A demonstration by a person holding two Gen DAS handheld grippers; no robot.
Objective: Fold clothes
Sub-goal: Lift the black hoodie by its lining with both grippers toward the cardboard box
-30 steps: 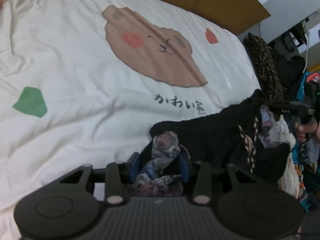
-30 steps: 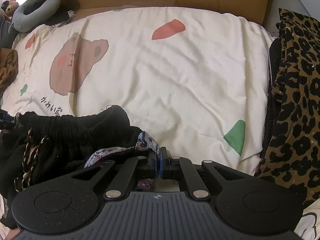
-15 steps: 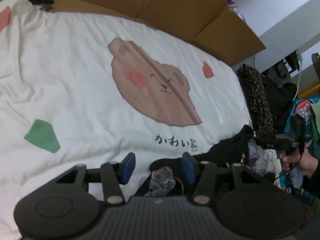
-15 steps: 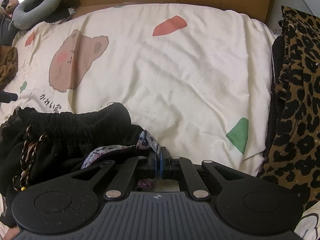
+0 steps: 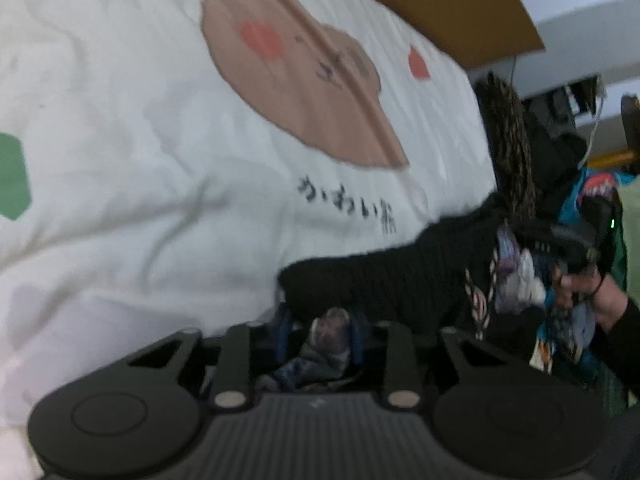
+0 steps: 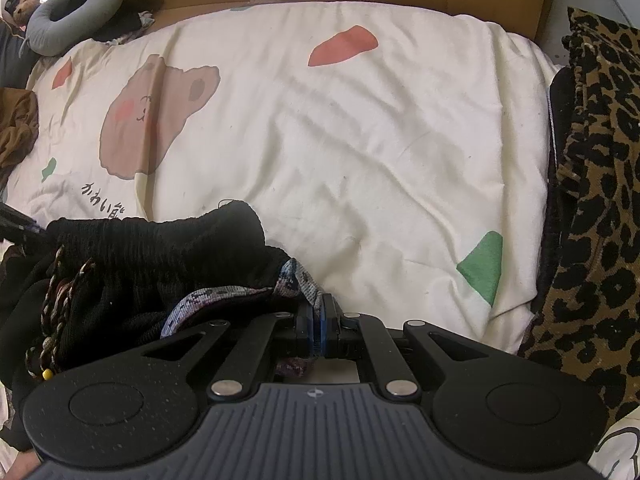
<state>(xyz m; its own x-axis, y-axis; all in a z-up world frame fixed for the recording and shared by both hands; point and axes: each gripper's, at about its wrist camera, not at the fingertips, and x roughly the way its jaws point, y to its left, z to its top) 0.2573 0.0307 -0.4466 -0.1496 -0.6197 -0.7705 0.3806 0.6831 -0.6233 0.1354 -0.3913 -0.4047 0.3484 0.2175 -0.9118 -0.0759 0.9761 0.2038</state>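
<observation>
While the black garment [image 6: 160, 256] hangs bunched and unfolded over the bed [image 6: 360, 152], each tool, left [image 5: 320, 332] and right [image 6: 319, 320], pinches a corner of its patterned lining, so the folding seems unfinished.

Left wrist view: blurred throughout; script printed on the duvet [image 5: 120, 120] cannot be read.
Left gripper [image 5: 320, 330]: pad contact with the patterned cloth [image 5: 330, 328] cannot be resolved.
Black garment [image 6: 160, 248]: cut off at the left edge.
</observation>
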